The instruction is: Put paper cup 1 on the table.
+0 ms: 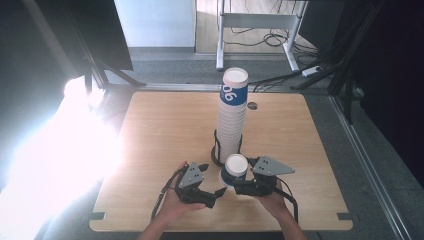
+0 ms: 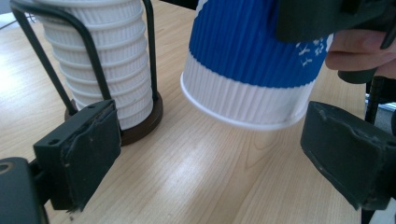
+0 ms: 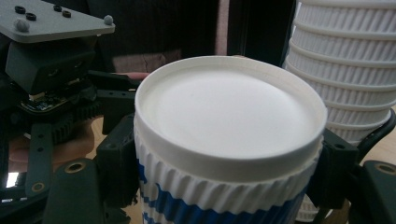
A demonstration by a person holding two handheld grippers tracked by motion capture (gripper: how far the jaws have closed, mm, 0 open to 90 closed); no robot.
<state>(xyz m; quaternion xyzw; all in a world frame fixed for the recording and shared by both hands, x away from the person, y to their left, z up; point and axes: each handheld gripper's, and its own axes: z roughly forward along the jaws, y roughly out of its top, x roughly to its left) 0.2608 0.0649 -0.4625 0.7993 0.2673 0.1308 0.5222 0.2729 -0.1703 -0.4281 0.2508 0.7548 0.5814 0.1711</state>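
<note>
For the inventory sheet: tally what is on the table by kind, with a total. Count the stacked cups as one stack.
Stack of ribbed paper cups: 1
Black wire cup holder with a round base: 1
Single blue and white paper cup, clamped upside down in the right gripper: 1
Hand-held grippers, counting the open left gripper: 2
Total: 5

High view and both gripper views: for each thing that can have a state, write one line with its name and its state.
Loose cup: upside down, gripped, lifted off the table.
Cup stack: upright in its holder, upside down.
Wire holder: standing on the table, loaded.
Right gripper: shut on the loose cup.
Left gripper: open, jaws clear of the cup.
</note>
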